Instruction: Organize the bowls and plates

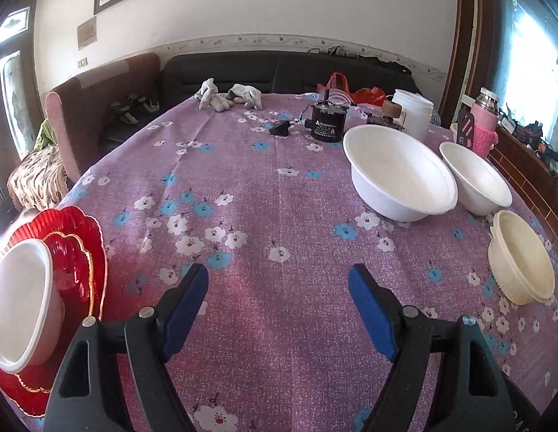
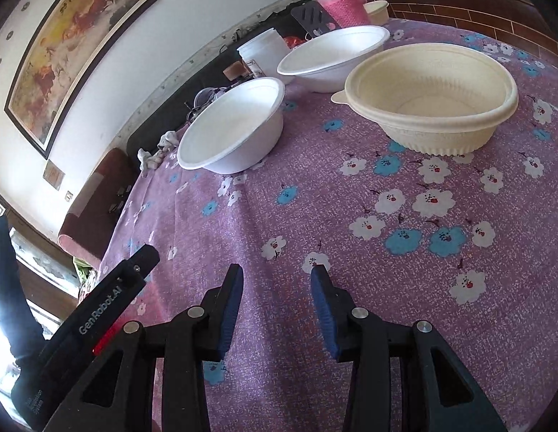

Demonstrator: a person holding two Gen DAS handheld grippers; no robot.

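Note:
A stack of red scalloped plates (image 1: 82, 248) lies at the table's left edge, and a white bowl (image 1: 19, 306) rests tilted on it. Two white bowls (image 1: 401, 176) (image 1: 477, 183) and a cream ribbed bowl (image 1: 520, 259) stand upright on the right. My left gripper (image 1: 279, 277) hangs open over bare cloth between the plates and the bowls. My right gripper (image 2: 277, 277) is open too, with a narrower gap and nothing between its blue pads. It faces the nearer white bowl (image 2: 232, 126), the farther white bowl (image 2: 333, 54) and the cream bowl (image 2: 430, 86).
Purple flowered cloth (image 1: 279, 198) covers the table. At the far end lie grey gloves (image 1: 228, 95), a black motor (image 1: 325, 126), a white tub (image 1: 412, 111) and a pink flask (image 1: 484, 126). A dark sofa stands behind. The left gripper's body (image 2: 99, 306) is close beside the right one.

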